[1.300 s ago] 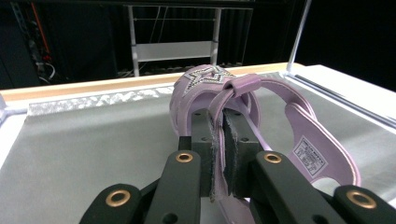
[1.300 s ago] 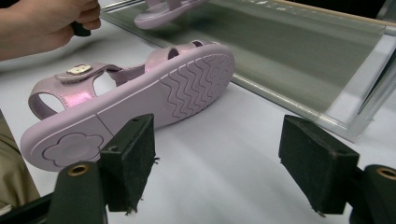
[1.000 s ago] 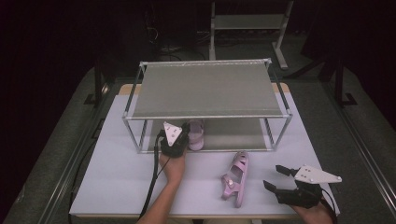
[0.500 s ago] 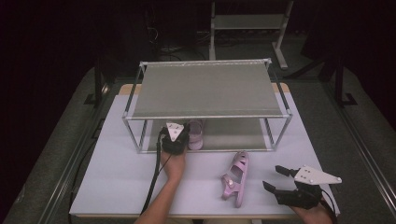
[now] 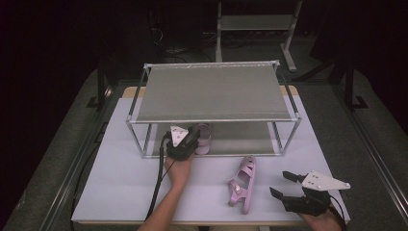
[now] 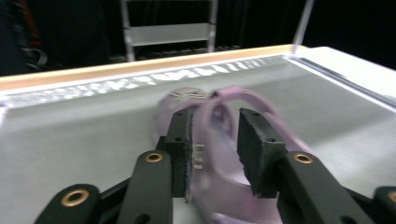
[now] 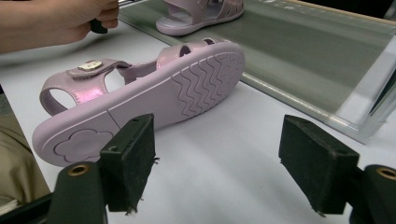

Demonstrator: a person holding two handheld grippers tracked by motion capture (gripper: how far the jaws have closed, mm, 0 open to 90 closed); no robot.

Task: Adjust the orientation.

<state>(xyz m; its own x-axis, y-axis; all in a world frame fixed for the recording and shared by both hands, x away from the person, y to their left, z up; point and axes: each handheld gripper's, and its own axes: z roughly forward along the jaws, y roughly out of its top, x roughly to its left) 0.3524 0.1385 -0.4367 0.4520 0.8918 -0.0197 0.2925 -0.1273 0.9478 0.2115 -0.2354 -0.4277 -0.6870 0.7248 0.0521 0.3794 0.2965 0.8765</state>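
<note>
1. The left gripper (image 5: 192,139) reaches under the front edge of the rack (image 5: 214,91), at its lower shelf (image 5: 240,139).
2. In the left gripper view its jaws stand narrow on either side of a strap of the pink sandal (image 6: 219,140); the view is blurred, so whether the pads press the strap or just flank it is hard to tell.
3. That sandal (image 5: 203,138) rests on the lower shelf, near its front left part, just beside the left gripper.
4. The left hand (image 5: 178,168) holds the gripper from behind, and its cable trails back along the forearm over the surface (image 5: 115,183).
5. A second sandal (image 5: 242,185) lies tipped on its side on the surface in front of the rack, apart from the shelf.
6. In the right gripper view its ribbed sole (image 7: 163,102) faces the camera.
7. The right gripper (image 5: 284,185) hovers near the front right corner of the surface, jaws spread wide and holding nothing.
8. It sits just to the right of the second sandal without touching it.
</note>
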